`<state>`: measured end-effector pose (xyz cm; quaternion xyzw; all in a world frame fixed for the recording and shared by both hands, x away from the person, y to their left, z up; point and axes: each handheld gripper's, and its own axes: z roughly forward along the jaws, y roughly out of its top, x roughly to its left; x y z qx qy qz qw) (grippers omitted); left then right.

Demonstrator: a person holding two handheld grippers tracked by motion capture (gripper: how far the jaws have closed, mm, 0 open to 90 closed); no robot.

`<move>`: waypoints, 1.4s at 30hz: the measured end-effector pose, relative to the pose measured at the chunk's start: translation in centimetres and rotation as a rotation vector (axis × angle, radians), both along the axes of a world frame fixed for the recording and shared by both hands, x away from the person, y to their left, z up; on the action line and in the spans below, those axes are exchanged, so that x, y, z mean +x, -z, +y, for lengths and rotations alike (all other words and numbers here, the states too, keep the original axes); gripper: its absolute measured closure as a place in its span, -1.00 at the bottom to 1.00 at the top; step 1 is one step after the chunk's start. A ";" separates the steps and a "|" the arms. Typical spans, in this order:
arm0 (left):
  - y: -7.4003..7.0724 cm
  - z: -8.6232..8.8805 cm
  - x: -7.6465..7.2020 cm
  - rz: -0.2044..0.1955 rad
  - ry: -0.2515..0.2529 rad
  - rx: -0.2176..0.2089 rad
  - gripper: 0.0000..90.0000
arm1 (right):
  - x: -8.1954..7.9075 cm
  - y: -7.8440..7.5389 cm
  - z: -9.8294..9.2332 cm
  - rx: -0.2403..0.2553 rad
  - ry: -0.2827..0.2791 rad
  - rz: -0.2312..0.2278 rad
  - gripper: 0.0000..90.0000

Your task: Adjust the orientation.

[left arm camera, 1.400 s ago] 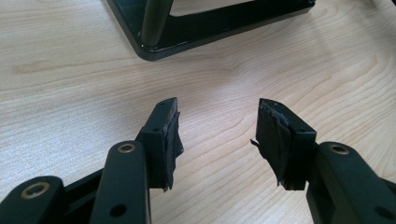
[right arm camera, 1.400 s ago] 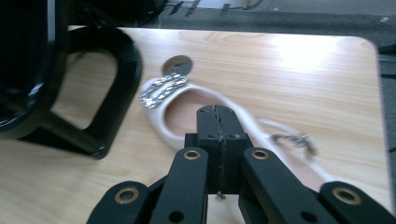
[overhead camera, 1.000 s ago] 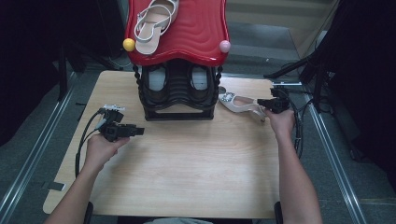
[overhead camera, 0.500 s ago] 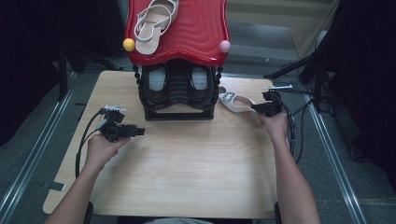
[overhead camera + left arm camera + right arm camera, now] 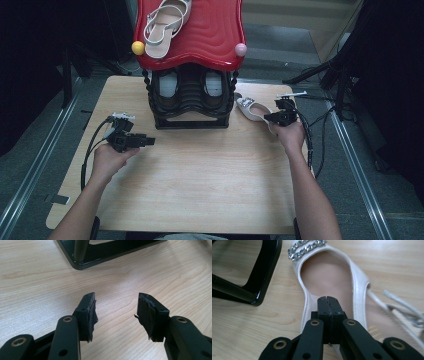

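The right claw [image 5: 329, 301], pressed together on the side wall of the white sandal [image 5: 329, 277], should lift it level, clear of the black shoe rack [image 5: 190, 107] just beside it on the bench [image 5: 200, 175]. The left claw [image 5: 116, 308] rests spread, pinching nothing. The rack's red top [image 5: 210, 35] carries the matching sandal [image 5: 162, 25]; another pair [image 5: 169, 85] sits on the shelf below.

Looks like a lab or recording studio rather than a home: light wooden surface [image 5: 200, 175] set on grey carpet between metal floor rails [image 5: 30, 185], with dark drapes [image 5: 30, 60] at both sides. Black cables [image 5: 320, 125] trailing over the edge, and a red-topped shoe rack [image 5: 200, 30] staged as a prop with sandals.
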<state>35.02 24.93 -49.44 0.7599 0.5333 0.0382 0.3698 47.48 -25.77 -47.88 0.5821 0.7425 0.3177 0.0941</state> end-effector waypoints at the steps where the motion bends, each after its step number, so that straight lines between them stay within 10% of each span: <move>1: 0.0 0.0 0.0 0.000 0.000 0.002 0.10 | 0.0 -0.1 -0.1 0.000 0.004 -0.009 1.00; 19: 0.1 -0.1 0.0 -0.002 0.001 0.006 0.10 | -0.9 -4.0 -6.3 0.075 0.116 -0.161 1.00; 42: 0.2 -0.3 0.0 -0.003 0.011 0.018 0.10 | -1.3 0.0 -5.8 0.036 0.121 -0.063 1.00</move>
